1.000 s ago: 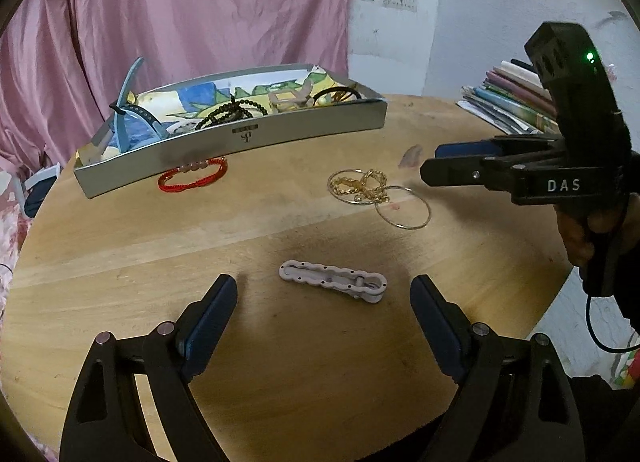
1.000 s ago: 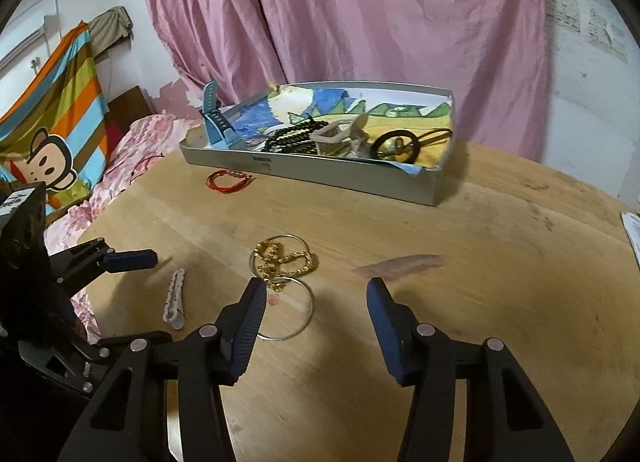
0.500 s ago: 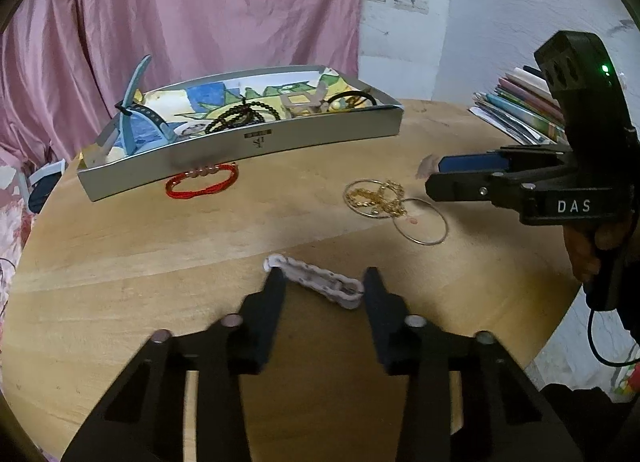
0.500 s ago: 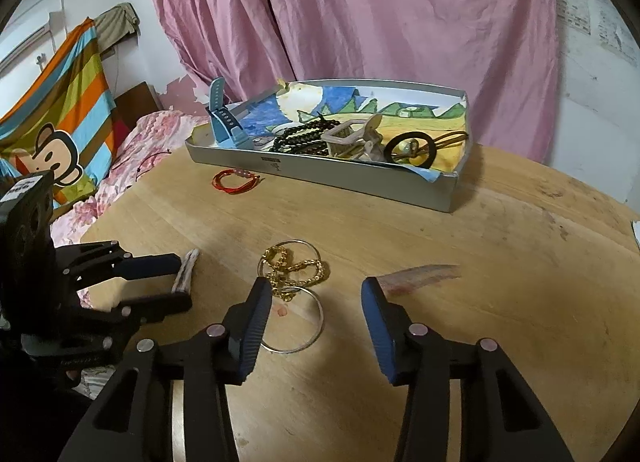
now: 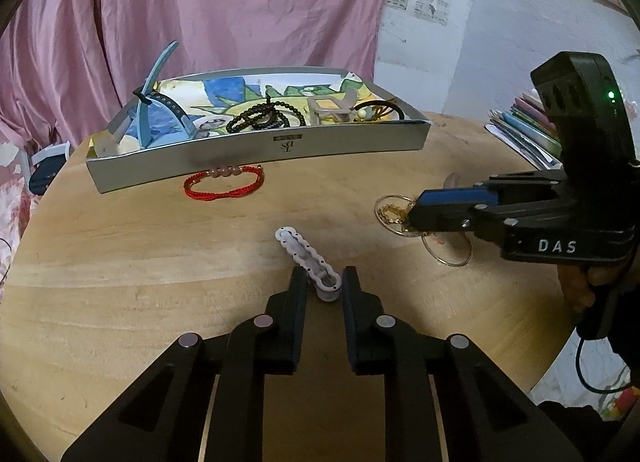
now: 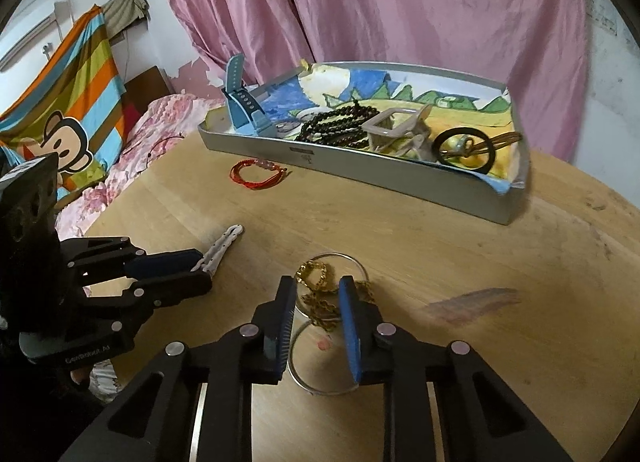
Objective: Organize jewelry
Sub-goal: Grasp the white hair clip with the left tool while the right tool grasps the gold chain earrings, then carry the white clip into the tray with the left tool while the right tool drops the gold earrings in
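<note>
If lifted by that one end alone, could swing, twist out of the pinch and drop back.

Left wrist view: left tongs (image 5: 323,282) narrowed to a slim gap and clamped on the near end of the white hair clip (image 5: 306,258). Lies flat on the tabletop (image 5: 120,262), running from 6 o'clock up toward 11 o'clock. Looks slim, scalloped, pierced with small holes, glossy and hard, so likely slippery under the pads. Tray (image 5: 260,154) waiting at 12 o'clock, already holding beads, a watch strap and a claw clip; red bracelet (image 5: 224,184) lying just in front of its wall. Right tongs (image 5: 416,216) reaching in from 3 o'clock onto the gold chain (image 5: 394,214).

Right wrist view: right tongs (image 6: 316,302) drawn close around the gold chain (image 6: 314,274), tangled at centre; cannot tell whether the pads actually bite. Could drag the thin wire hoops (image 6: 324,362) along, since tangled with the chain from 12 to 6 o'clock. Left tongs (image 6: 200,274) at 9 o'clock, holding the hair clip (image 6: 224,242).
</note>
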`<state>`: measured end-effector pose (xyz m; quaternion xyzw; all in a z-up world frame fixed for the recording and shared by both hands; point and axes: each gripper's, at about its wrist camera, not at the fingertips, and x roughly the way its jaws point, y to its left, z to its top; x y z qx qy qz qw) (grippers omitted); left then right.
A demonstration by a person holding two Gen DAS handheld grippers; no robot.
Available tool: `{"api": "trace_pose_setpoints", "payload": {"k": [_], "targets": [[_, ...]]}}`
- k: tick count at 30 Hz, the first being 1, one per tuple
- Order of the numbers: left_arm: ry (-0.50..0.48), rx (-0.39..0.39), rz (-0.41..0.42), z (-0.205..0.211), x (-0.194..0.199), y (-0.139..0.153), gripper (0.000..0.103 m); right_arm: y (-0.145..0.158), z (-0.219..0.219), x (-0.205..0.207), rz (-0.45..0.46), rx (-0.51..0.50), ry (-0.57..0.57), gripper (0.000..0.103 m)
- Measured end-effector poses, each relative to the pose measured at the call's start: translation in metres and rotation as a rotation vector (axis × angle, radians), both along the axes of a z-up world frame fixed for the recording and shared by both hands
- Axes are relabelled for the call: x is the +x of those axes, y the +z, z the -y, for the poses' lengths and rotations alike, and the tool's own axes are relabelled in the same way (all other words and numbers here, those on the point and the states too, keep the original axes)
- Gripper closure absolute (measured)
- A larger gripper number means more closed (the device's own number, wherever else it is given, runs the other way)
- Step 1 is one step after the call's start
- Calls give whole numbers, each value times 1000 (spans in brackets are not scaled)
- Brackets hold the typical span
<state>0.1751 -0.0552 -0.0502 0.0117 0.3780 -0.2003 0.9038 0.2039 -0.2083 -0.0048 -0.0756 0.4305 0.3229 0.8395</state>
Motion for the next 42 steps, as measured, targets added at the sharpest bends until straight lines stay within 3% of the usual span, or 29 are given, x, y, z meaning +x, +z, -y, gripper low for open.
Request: {"api": "trace_pose_setpoints", "payload": {"k": [8,15,27,42], "targets": [[-2,-20,-3,-3,-1,1,89,-1,-2,2,-5,-29,-22,99],[-2,-48,1,-4,-3,5,89,14,9,2,10,47,-57,100],[6,-66,97,-4,1,35,89,51,13,7,93,157,-79,100],[69,-94,235,-19,63,79,89,106,15,55,261,292,-145,100]]}}
